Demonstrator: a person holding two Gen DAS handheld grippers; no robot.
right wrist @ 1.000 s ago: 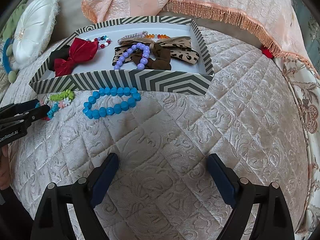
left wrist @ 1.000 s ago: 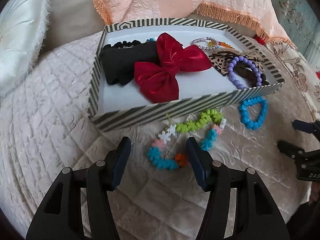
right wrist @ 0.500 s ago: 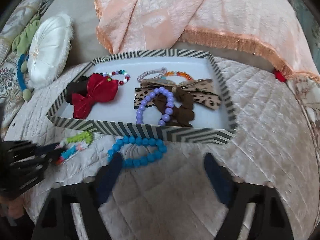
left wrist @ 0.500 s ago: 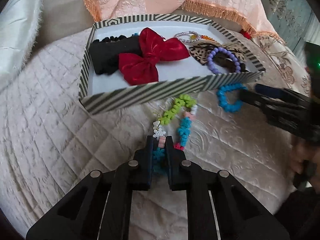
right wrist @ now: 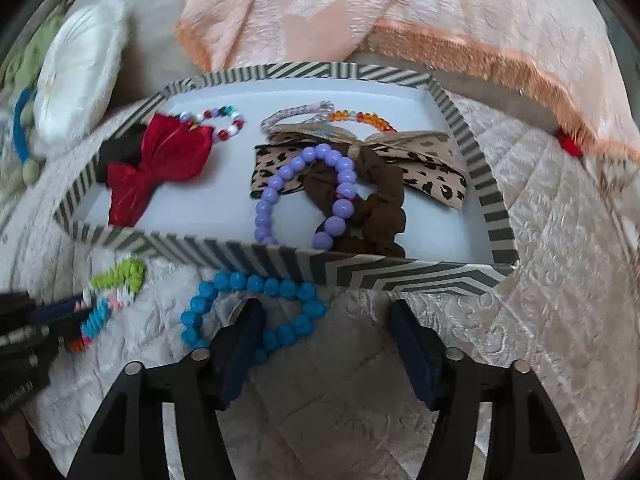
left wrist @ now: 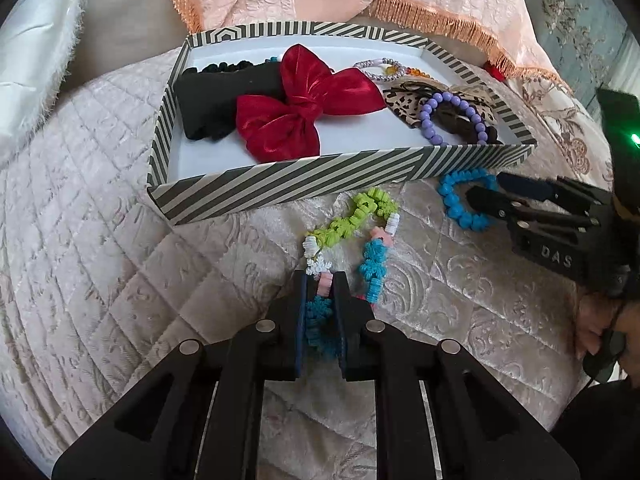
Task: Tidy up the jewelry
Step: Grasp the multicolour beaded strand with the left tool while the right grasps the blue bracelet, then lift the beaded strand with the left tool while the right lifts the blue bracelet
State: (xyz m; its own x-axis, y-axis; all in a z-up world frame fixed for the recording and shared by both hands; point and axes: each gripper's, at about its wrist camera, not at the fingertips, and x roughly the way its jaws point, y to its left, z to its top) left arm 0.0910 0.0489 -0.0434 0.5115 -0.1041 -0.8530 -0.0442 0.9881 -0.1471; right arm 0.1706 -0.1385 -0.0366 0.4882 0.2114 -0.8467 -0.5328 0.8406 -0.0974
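1. Quilted cream bedding (left wrist: 120,280) supports a striped tray (left wrist: 280,188).
2. Left gripper (left wrist: 320,284) is clamped on the multicolour bracelet (left wrist: 360,216), which lies just in front of the tray.
3. Right gripper (right wrist: 328,320) is spread wide; one finger (right wrist: 244,328) sits inside the blue bead bracelet (right wrist: 280,290) beside the tray wall.
4. A red bow (left wrist: 304,104) and a purple bead bracelet (right wrist: 304,196) lie in the tray.

striped tray wall (right wrist: 280,258) just behind blue bracelet (right wrist: 256,312), open quilt (right wrist: 340,400) in front
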